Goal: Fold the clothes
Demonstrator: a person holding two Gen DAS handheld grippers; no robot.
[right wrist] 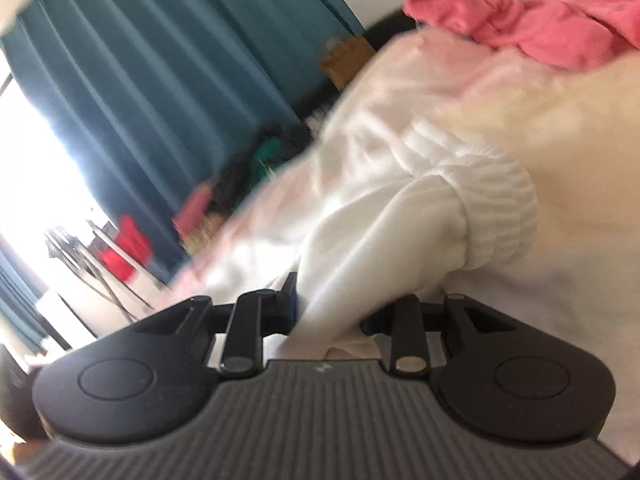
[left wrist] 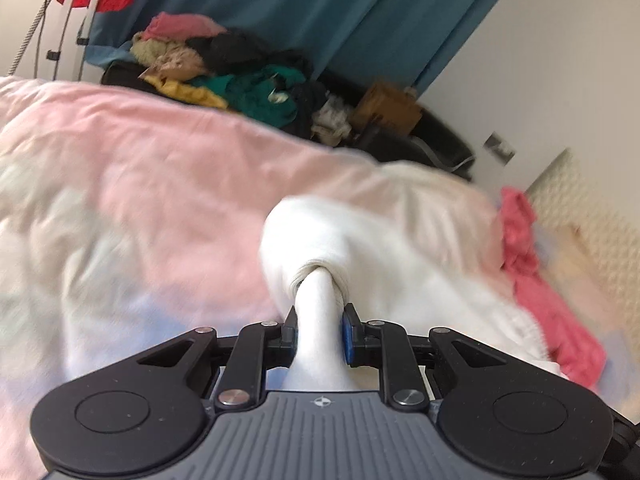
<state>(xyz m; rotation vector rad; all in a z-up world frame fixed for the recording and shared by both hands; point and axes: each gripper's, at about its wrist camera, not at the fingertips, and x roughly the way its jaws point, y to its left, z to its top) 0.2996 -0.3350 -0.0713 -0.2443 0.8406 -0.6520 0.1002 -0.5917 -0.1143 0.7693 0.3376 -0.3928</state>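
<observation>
2 grippers, each clamped on white fabric over a pink bed cover.

Left gripper (left wrist: 320, 330): jaws pinching a bunched fold of the white garment (left wrist: 384, 248), which spreads ahead of it and to its right across the pink cover (left wrist: 140, 152). Coral-pink cloth (left wrist: 536, 280) lies farther right; a clothes pile (left wrist: 240, 76) sits beyond, against a teal curtain (left wrist: 320, 8). Right gripper (right wrist: 332, 304): jaws closed on the garment beside its ribbed cuff (right wrist: 500, 208), just ahead and right. View blurred.

White ribbed-cuff garment (left wrist: 384, 240) bunched on bed
</observation>
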